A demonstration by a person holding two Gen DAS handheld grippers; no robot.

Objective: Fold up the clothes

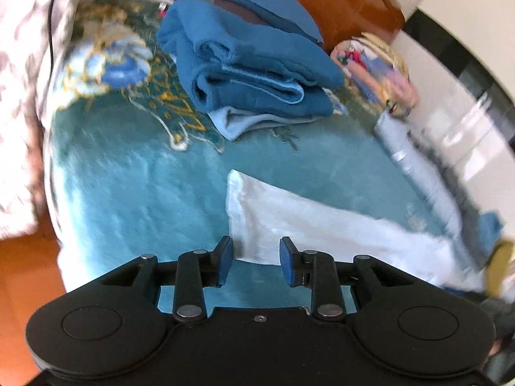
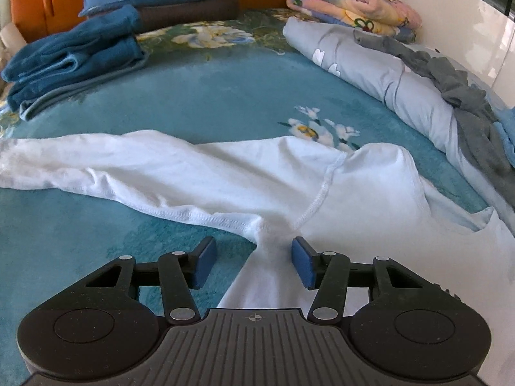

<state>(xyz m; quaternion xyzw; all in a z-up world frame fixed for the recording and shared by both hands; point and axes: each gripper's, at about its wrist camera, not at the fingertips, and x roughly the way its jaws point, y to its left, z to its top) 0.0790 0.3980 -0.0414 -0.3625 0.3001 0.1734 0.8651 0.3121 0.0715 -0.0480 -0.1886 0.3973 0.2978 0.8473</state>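
Observation:
A white garment lies spread out and creased on the teal floral blanket that covers the bed. In the right wrist view a bunched, seamed part of it runs between the blue pads of my right gripper. The jaws stand apart and do not press on the cloth. In the left wrist view one end of the white garment lies just ahead of my left gripper. Its edge shows in the gap between the open jaws, and the pads stay clear of it. That view is blurred.
A stack of folded blue towels sits at the head of the bed by the orange headboard. A rolled floral quilt, a pale grey duvet and a dark grey garment lie along the right side beside a white wall.

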